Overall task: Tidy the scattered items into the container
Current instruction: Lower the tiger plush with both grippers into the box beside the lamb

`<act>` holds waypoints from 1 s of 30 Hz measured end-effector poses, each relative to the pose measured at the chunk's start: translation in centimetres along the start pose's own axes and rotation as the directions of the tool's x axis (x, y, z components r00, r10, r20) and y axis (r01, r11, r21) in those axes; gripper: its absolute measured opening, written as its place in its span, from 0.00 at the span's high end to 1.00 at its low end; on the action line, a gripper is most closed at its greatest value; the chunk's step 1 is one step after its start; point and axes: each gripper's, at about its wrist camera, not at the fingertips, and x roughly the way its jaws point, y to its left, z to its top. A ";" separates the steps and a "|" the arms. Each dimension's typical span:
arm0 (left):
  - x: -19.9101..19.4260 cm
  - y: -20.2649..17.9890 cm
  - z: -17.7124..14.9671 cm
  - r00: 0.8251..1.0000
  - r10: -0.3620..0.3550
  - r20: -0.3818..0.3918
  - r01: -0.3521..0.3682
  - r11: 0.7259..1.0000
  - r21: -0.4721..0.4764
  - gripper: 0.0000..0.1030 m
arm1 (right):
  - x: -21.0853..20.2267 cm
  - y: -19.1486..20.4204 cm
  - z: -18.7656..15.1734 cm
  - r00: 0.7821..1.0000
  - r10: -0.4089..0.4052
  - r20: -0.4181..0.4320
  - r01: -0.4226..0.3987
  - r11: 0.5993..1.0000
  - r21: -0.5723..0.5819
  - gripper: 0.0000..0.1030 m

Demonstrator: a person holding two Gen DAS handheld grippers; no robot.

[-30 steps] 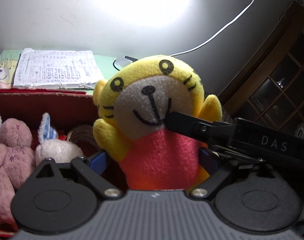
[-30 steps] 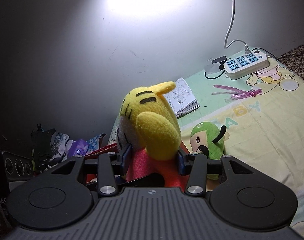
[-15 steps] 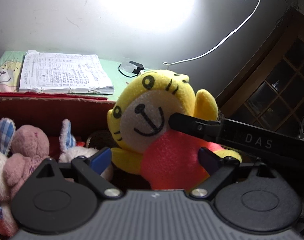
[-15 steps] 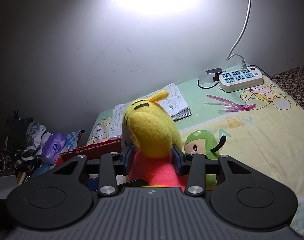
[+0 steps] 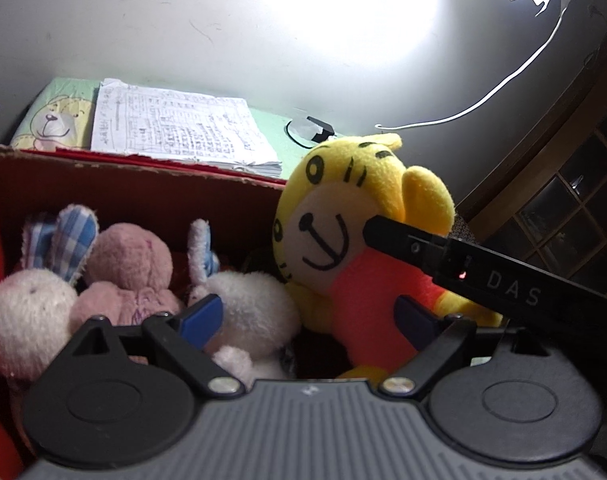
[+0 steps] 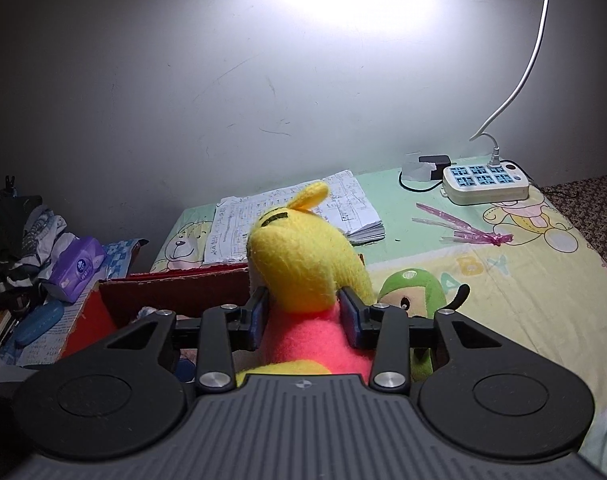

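Observation:
A yellow tiger plush (image 6: 303, 256) in a red shirt is pinched at the neck by my right gripper (image 6: 305, 316), which is shut on it. The left wrist view shows the tiger plush (image 5: 343, 232) tilted over the right end of the red cardboard box (image 5: 143, 176), with the right gripper's black finger (image 5: 407, 240) across its cheek. My left gripper (image 5: 307, 316) is open above the box, touching nothing. Inside lie a pink bear (image 5: 127, 264), a white bunny (image 5: 251, 308) and a pale plush (image 5: 23, 312). A green plush (image 6: 415, 292) sits on the mat just right of the box (image 6: 175, 284).
A stack of written papers (image 6: 343, 208) lies behind the box. On the patterned mat are a white power strip (image 6: 485, 180) with its cable and a pink wrapper (image 6: 463, 232). A purple tissue pack (image 6: 77, 268) and clutter sit to the left. A wooden cabinet (image 5: 563, 208) stands at the right.
The right gripper has carried the tiger plush down toward the box's right end. It has slid right in the left wrist view, out from between the open left fingers.

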 end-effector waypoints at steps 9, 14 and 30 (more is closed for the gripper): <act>0.6 0.2 -1.3 0.994 0.099 -0.044 -0.096 0.994 0.049 0.13 | 1.1 -0.3 -2.0 0.999 0.025 -0.037 -0.023 0.998 0.057 0.62; 1.3 -0.6 -1.6 0.988 0.140 -0.063 -0.135 0.987 0.082 0.15 | 1.7 -1.4 -2.9 0.998 0.041 -0.047 -0.036 0.994 0.106 0.63; 2.7 -1.3 -1.1 0.964 0.250 -0.088 -0.239 0.963 0.121 0.08 | 1.8 -3.0 -3.6 0.994 0.107 -0.033 -0.101 0.984 0.149 0.62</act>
